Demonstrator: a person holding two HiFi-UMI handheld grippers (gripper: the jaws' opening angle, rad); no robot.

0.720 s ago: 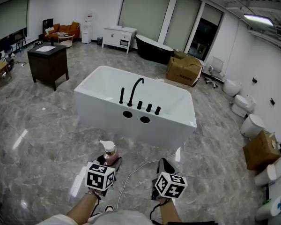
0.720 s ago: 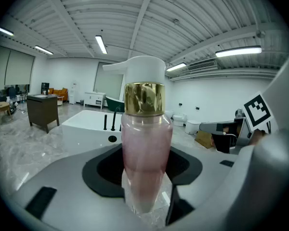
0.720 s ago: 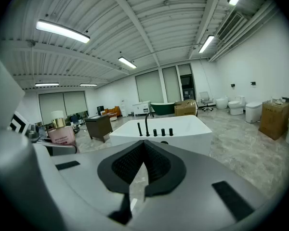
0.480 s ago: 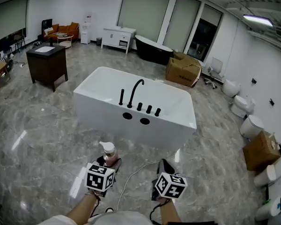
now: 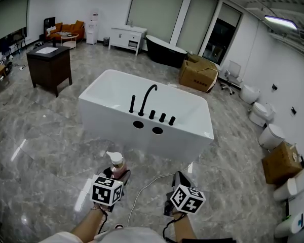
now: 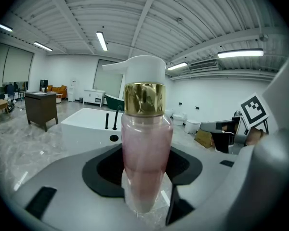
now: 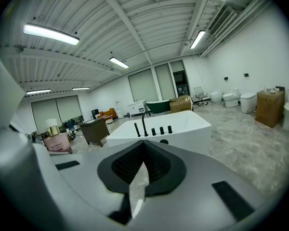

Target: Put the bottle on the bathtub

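You are facing a dark cabinet (image 5: 49, 67) standing at the left on the marble floor (image 5: 35, 135). Past it, an orange sofa (image 5: 61, 31), a water dispenser (image 5: 93, 30) and a white vanity (image 5: 126, 37) are lining the far wall. A black tub (image 5: 164, 52) is sitting beside a cardboard box (image 5: 198, 75), and toilets (image 5: 271, 134) are lining the right wall.

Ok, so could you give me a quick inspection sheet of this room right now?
Surface: glossy grey marble floor.
Job's things: pink pump bottle upright in the left gripper; white bathtub ahead, black faucet on its rim, no bottle there yet.
Clutter: cardboard boxes, toilets at the right.
Grippers: left gripper shut on the bottle; right gripper shut, empty.
Cables: white cable on the floor between the grippers.
Surroundings: dark cabinet, black tub, white vanity.
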